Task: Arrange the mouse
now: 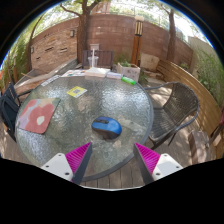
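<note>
A blue computer mouse (107, 126) lies on a round glass patio table (75, 135), just ahead of my fingers and a little right of the table's middle. A red mouse mat (38, 115) lies on the table's left side, well apart from the mouse. My gripper (113, 160) is open and empty, held above the table's near edge, with one pink pad (80, 160) at the left and the other at the right. Nothing stands between the fingers.
A yellow card (77, 91), a white sheet (96, 72) and a green object (129, 79) lie on the far part of the table. Metal mesh chairs (176, 105) stand at the right and left. A brick wall and trees are beyond, over a wooden deck.
</note>
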{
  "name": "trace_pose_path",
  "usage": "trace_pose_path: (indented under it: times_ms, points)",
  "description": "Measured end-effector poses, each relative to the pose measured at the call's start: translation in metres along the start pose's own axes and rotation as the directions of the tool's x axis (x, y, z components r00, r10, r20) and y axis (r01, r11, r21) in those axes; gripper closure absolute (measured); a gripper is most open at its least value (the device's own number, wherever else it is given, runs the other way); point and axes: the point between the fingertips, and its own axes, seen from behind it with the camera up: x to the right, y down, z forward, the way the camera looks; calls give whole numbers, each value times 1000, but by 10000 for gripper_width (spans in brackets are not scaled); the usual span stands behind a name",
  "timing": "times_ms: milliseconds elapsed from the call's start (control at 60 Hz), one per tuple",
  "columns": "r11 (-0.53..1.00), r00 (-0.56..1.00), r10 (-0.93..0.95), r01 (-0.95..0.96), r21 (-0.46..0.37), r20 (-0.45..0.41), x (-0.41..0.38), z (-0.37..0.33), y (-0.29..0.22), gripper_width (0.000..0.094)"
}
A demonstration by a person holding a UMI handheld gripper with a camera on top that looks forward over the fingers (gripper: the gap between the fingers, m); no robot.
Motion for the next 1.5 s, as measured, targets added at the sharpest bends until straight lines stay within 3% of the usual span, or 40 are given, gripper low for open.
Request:
trace_pose_path:
  times_ms: [450,550,600,867,933,1017,1150,1250,1333,1400,1500]
  points:
    - [999,996,-44,41,36,82,9,97,-57,96]
    - [999,995,-32,30,26,91,4,108,-60,250]
    - [999,993,-19,16,28,117,-3,110,-61,410]
    - [999,999,-30,30,12,28,0,106,-64,589]
    - [1000,1000,-12,12,17,-16,4,98,-71,589]
    - [997,996,20,-13,78,-91,11,75,-103,590]
    - [958,980,133,-90,271,-146,3,8,-198,590]
    - [910,980,169,-115,399,-103,-45,-43,-269,592]
    - [889,990,143,-121,442,-16,-117,-60,-295,591]
    - [899,993,99,-115,422,59,-187,-54,-287,592]
    - [950,989,48,-89,299,141,-280,-5,-226,592]
